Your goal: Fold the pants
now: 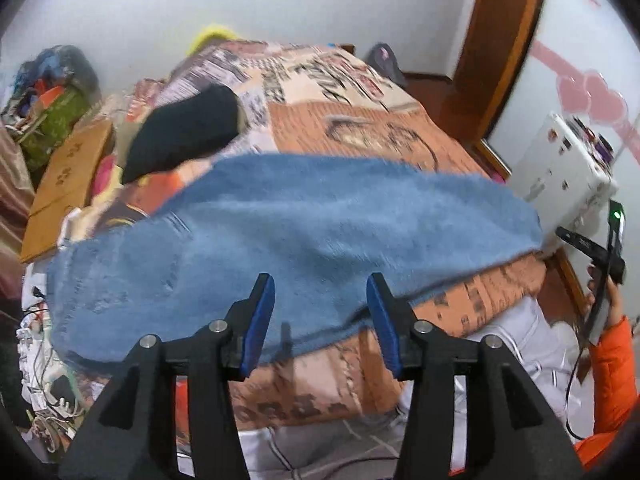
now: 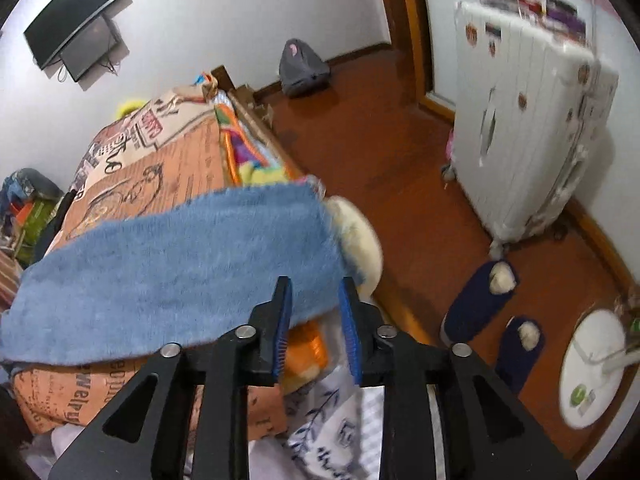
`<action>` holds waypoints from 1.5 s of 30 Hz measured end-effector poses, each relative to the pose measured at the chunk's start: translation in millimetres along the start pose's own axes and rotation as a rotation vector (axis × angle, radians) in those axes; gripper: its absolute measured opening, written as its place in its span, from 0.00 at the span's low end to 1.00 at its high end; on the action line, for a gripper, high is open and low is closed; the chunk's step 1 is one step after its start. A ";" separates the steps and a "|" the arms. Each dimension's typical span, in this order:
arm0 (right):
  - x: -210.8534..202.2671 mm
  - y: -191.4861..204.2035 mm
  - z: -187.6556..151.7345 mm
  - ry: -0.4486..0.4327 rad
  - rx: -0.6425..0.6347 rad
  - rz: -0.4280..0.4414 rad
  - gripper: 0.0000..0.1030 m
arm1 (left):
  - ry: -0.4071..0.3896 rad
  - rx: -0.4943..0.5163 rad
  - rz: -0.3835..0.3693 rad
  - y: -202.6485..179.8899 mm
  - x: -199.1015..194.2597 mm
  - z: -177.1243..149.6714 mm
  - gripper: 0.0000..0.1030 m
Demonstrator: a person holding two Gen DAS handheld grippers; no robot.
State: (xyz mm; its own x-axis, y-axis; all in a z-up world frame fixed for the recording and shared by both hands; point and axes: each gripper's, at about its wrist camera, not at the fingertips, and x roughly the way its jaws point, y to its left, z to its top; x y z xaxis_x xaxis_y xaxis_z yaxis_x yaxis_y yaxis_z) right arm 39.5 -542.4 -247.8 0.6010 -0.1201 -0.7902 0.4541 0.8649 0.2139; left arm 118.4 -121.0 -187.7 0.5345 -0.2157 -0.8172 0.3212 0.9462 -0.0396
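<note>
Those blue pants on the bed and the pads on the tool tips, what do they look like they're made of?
The blue pants look like a soft fleece or plush knit: matte, with a fuzzy nap and fraying edges. The blue pads on the left tool appear to be ribbed rubber or plastic, mounted on hard matte black plastic arms.

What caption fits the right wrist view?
Open right claw nears the blue pants lying on the bed.

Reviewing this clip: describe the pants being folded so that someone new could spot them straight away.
Start at the bed with the orange printed cover. The pants lie across its near end, just ahead of both open claws. They are the only fuzzy, plain light-blue item there, unlike the black garment farther back on the bed.
</note>
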 end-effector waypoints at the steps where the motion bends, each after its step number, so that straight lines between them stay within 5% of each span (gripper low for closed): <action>1: -0.3 0.8 5.6 -0.012 -0.019 -0.007 0.31 | -0.014 -0.004 0.017 2.6 -0.9 6.2 0.53; 5: 11.9 5.1 26.6 -0.024 -0.071 -0.020 0.41 | -0.018 -0.022 0.049 8.9 13.2 32.4 0.56; 15: 67.2 13.7 52.9 0.079 -0.100 -0.011 0.43 | 0.079 0.063 0.053 -9.2 93.9 99.1 0.57; 17: 76.3 17.2 51.3 0.095 -0.114 -0.012 0.51 | 0.107 0.097 0.043 -16.6 111.2 108.5 0.62; 20: 89.5 17.6 44.6 0.127 -0.116 -0.026 0.56 | 0.144 0.168 0.034 -30.1 135.9 114.2 0.71; 26: 95.6 -3.4 30.2 0.172 0.010 0.055 0.58 | 0.254 0.234 0.018 -48.0 179.1 112.8 0.72; 34: 89.8 -8.5 26.3 0.210 0.051 0.104 0.58 | 0.242 0.328 -0.019 -77.3 196.8 121.2 0.78; 36: 87.2 -6.2 26.3 0.213 0.037 0.116 0.52 | 0.242 0.338 -0.029 -82.7 199.5 122.0 0.77; 43: 78.1 4.5 22.0 0.225 -0.022 0.171 0.07 | 0.253 0.328 -0.101 -88.0 196.2 119.8 0.47; 45: 76.4 9.2 21.3 0.214 -0.047 0.154 0.07 | 0.244 0.336 -0.097 -91.8 195.1 118.4 0.38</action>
State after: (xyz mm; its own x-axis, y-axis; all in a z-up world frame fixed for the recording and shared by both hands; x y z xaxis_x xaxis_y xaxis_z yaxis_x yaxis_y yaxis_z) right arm 103.5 -554.0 -293.9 0.5057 0.1159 -0.8549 0.3338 0.8875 0.3178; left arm 285.8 -278.5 -275.4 0.3016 -0.1979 -0.9327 0.6195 0.7843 0.0339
